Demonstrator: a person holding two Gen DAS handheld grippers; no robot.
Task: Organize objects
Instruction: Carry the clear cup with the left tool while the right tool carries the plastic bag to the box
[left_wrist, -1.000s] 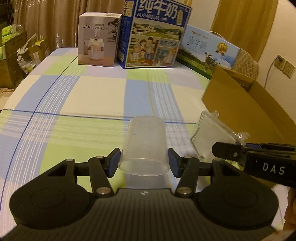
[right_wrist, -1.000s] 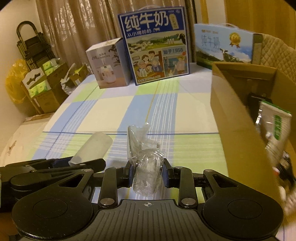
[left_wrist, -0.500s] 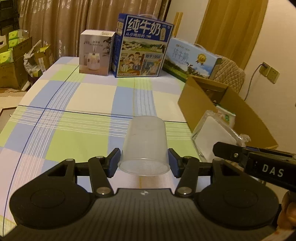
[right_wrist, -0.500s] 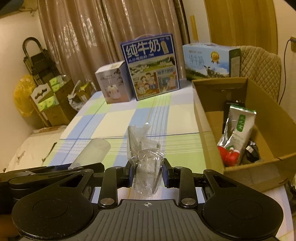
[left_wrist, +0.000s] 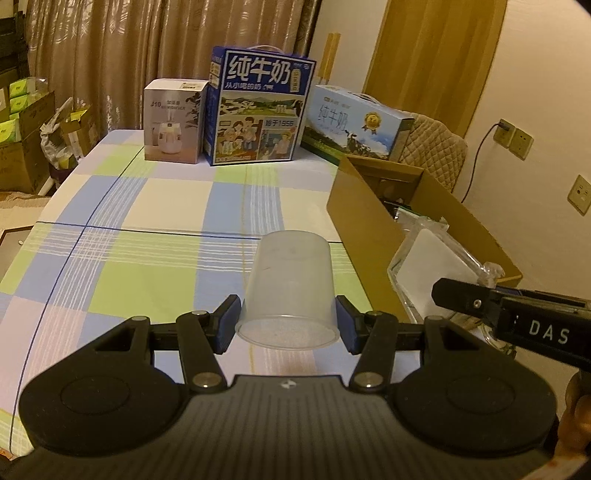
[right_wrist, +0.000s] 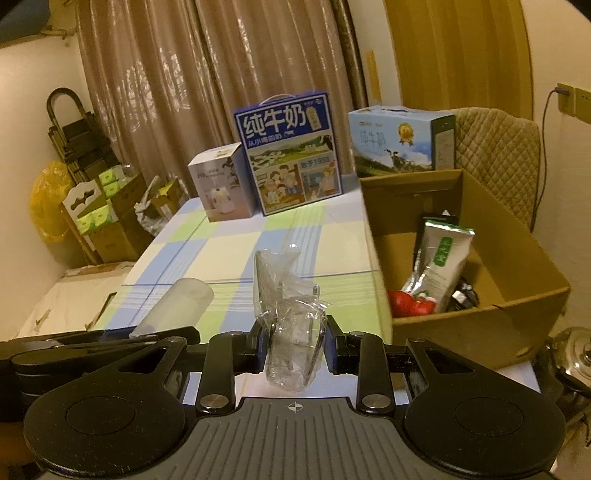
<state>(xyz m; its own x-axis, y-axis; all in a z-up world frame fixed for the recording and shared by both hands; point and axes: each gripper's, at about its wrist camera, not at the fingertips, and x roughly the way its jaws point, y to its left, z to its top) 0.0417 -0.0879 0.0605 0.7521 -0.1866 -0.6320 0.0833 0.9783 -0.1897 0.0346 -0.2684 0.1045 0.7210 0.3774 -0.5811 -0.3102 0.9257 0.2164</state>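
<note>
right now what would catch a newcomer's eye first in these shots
Probably the translucent plastic cup gripped sideways in the left gripper and the crinkled clear packet pinched in the right gripper. Then the tall blue milk carton at the table's far end and the open cardboard box on the right.

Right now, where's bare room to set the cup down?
Free: checked cloth between the milk boxes and the cup. Crowded: cardboard box floor near the pouch and red item; its back corner looks bare.
</note>
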